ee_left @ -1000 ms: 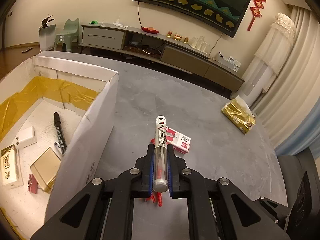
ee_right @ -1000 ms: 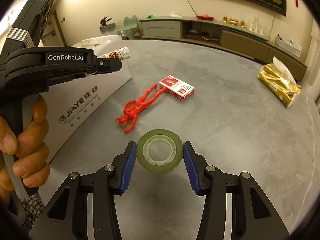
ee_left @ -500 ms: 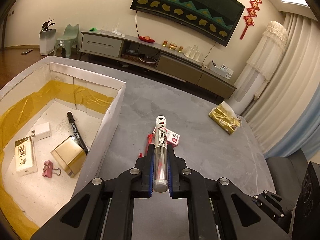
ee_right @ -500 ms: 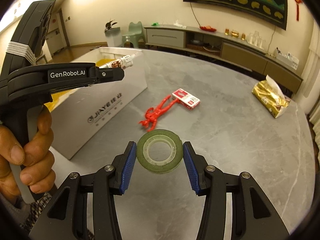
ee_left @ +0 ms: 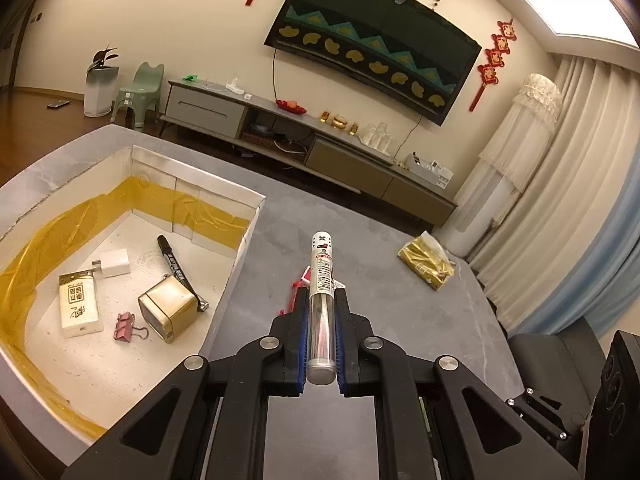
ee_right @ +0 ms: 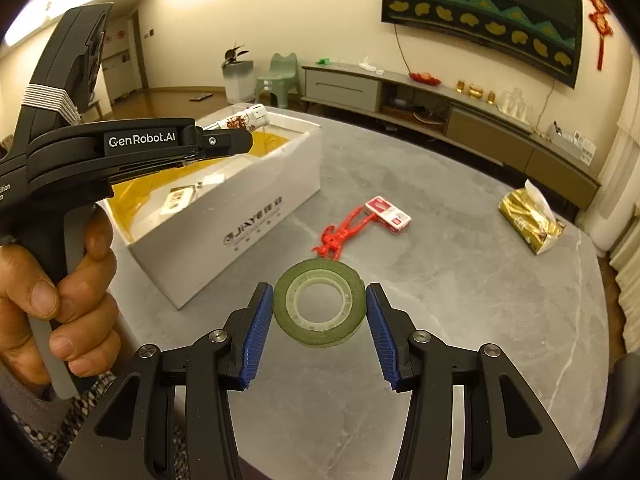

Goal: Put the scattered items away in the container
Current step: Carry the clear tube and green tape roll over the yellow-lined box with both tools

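My left gripper (ee_left: 321,308) is shut on a clear tube with a white perforated cap (ee_left: 322,280), held high above the grey table just right of the white box (ee_left: 248,224). The same tube (ee_right: 244,120) pokes out past the left gripper (ee_right: 236,142) in the right wrist view, over the box (ee_right: 240,232). My right gripper (ee_right: 320,304) is shut on a green tape roll (ee_right: 320,306), lifted above the table. On the table lie a red toy figure (ee_right: 340,232) and a red-and-white small box (ee_right: 387,214).
Inside the white box (ee_left: 120,344) lie a black marker (ee_left: 176,264), a white charger (ee_left: 114,263), a gold tin (ee_left: 168,312), a pink binder clip (ee_left: 126,326) and a white packet (ee_left: 79,306). A gold tissue pack (ee_right: 528,218) sits far right. A hand (ee_right: 60,304) holds the left gripper.
Both grippers have risen higher above the table, each keeping its object. The box interior has come further into the left wrist view, and the table items look smaller.
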### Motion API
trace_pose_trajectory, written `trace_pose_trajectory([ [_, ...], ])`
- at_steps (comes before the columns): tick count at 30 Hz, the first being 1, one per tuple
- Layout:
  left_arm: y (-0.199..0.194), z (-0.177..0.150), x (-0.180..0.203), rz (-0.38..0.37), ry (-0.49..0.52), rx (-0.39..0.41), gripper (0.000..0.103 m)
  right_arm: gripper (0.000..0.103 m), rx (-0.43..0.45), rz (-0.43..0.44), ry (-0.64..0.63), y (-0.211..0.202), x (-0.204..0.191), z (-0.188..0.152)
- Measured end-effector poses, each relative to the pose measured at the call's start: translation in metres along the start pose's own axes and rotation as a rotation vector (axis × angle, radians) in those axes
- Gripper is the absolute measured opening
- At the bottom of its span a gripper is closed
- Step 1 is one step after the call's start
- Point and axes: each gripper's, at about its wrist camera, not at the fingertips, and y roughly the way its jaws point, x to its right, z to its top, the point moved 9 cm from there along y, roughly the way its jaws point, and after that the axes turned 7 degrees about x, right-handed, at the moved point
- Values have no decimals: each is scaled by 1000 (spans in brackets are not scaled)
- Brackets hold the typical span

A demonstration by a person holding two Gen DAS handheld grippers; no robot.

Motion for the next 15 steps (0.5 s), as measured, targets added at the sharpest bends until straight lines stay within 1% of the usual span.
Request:
trace_pose_trajectory([
  [7, -27, 11, -11, -8, -36, 50, 11, 50, 23, 7, -34, -18, -18, 8],
  [15, -50, 26, -30, 2, -77, 104, 11, 50, 45, 30, -81, -25, -43, 24],
])
